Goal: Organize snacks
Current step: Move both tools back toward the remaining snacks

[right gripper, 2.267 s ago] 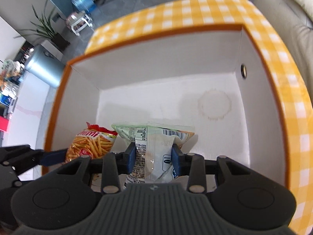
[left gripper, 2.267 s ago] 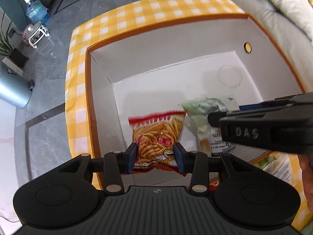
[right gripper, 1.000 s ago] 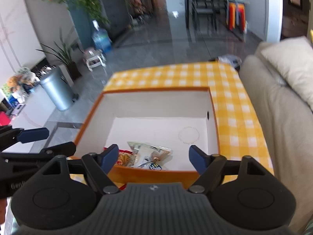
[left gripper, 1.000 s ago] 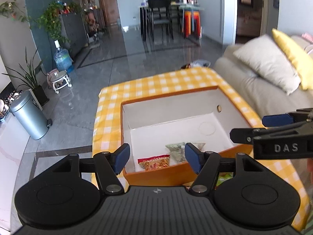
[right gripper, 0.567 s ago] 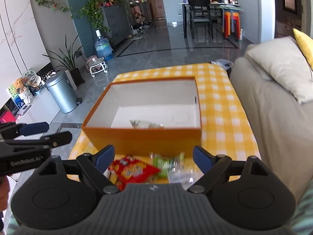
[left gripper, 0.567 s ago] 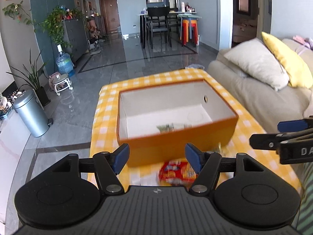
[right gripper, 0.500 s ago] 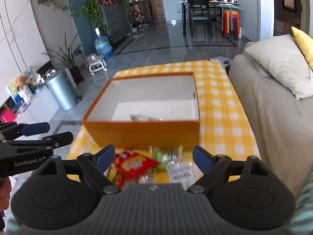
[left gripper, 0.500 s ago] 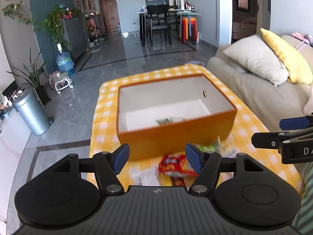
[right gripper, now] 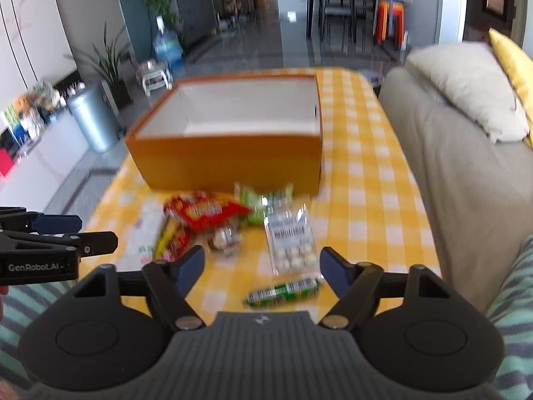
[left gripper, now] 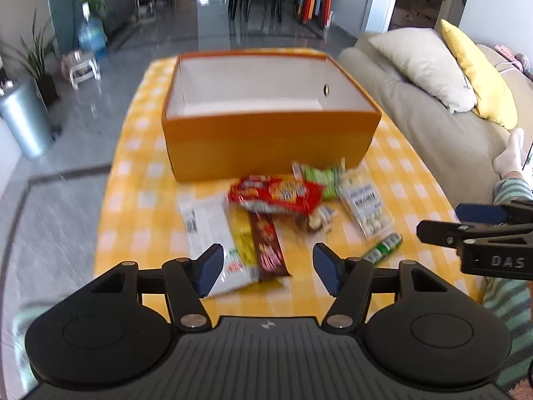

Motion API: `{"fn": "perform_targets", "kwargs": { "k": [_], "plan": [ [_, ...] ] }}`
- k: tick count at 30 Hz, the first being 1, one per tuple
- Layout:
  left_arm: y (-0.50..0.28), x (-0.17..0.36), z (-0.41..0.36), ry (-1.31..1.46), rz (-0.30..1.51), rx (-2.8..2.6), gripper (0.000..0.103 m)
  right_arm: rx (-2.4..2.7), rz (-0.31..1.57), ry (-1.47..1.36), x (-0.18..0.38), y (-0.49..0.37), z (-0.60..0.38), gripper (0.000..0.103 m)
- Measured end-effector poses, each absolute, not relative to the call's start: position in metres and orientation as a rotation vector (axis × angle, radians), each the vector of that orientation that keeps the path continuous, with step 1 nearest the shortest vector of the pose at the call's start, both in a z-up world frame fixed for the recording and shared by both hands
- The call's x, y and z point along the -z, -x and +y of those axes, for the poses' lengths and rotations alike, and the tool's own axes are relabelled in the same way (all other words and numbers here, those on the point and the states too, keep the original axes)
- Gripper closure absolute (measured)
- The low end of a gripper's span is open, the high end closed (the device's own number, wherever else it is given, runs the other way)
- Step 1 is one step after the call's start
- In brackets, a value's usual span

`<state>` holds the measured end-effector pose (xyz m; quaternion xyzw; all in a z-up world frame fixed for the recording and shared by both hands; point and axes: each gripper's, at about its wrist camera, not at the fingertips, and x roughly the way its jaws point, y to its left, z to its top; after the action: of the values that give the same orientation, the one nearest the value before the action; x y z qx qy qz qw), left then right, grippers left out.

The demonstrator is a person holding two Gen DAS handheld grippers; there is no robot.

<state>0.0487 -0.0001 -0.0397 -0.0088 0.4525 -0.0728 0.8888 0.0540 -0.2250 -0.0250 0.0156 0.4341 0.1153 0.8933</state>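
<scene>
Bright daylight, glare on the glossy floor point(left gripper: 206, 10), motion blur throughout, fisheye bending and dark corners at edges

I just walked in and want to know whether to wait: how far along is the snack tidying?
Early, by the look of it. From these angles no snack shows inside the orange box. Nothing is in hand: the left gripper and right gripper are both open above the table, the right's jaws just narrowing on nothing. Still to go in: the red bag, the clear pack of white candies, the green roll and several other packets.
</scene>
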Motion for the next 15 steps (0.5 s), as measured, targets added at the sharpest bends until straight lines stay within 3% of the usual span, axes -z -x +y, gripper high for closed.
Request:
{"fn": "perform_targets", "kwargs": {
  "k": [15],
  "plan": [
    [-0.077,0.07,-0.007,0.033,1.02,0.167,0.042,-0.237,1.044,-0.027,0.074,-0.084,-0.225,0.045]
  ]
}}
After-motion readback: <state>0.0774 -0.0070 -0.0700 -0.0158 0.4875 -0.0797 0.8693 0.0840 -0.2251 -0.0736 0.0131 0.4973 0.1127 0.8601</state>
